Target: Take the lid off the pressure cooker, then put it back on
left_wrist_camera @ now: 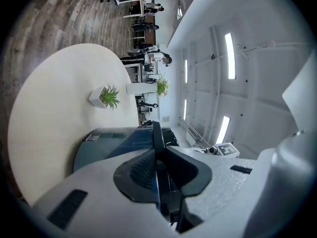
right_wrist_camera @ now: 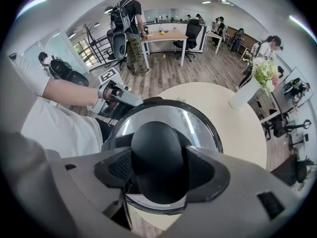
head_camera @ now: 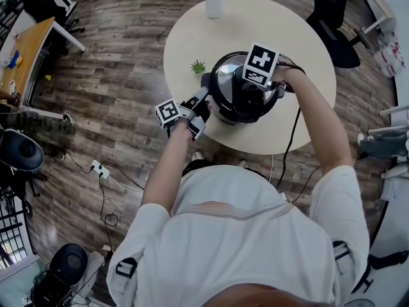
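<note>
A black pressure cooker (head_camera: pixel 238 104) stands on the round cream table (head_camera: pixel 185 37), and its shiny steel lid (right_wrist_camera: pixel 171 114) sits on the pot. From above, my right gripper (right_wrist_camera: pixel 159 171) points steeply down with its pads pressed on both sides of the lid's black knob (right_wrist_camera: pixel 156 155). In the head view the right gripper (head_camera: pixel 254 82) is over the lid's centre. My left gripper (left_wrist_camera: pixel 161 180) lies level at the pot's left side, shut on the thin black side handle (left_wrist_camera: pixel 157 135). The dark pot body (left_wrist_camera: pixel 106 145) lies just beyond it. The head view puts the left gripper (head_camera: pixel 202 102) at the cooker's near-left rim.
A small potted plant (head_camera: pixel 198 67) stands just left of the cooker, and a white vase with flowers (head_camera: pixel 214 2) stands at the table's far edge. A black power cord (head_camera: pixel 294 133) hangs over the near right edge. Desks, chairs and people fill the room around.
</note>
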Tool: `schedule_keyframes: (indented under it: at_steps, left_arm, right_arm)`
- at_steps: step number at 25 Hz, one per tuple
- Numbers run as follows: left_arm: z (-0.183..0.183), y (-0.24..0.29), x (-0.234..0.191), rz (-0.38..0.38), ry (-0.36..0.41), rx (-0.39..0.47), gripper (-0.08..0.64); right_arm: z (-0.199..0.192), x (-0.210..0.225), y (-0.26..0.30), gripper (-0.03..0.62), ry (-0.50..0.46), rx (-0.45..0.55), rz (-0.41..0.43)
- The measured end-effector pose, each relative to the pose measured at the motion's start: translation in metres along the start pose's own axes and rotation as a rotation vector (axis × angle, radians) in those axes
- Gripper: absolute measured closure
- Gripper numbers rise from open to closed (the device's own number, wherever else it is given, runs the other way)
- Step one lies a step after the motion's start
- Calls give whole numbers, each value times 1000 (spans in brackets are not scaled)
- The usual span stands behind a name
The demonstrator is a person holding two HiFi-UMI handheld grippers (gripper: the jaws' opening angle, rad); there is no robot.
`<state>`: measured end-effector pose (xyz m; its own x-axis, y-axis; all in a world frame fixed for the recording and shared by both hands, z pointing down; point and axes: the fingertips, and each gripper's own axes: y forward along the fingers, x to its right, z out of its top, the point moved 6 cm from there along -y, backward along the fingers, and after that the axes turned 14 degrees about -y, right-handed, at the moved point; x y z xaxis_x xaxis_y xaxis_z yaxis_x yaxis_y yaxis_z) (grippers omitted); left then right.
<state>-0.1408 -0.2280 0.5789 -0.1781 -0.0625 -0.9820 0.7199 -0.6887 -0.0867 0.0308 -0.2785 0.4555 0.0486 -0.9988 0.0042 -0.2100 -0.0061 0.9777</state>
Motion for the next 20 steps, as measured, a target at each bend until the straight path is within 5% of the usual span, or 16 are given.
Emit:
schedule_keyframes:
  at_steps: [9,20]
  left_arm:
    - [1,-2,1,-9,-4,-5,500]
    - [2,-3,2,15,1,-7,502]
  right_arm:
    - [3,-4,-1,278,98,-20,-3]
    - [-3,0,1,277,428,-9,-56]
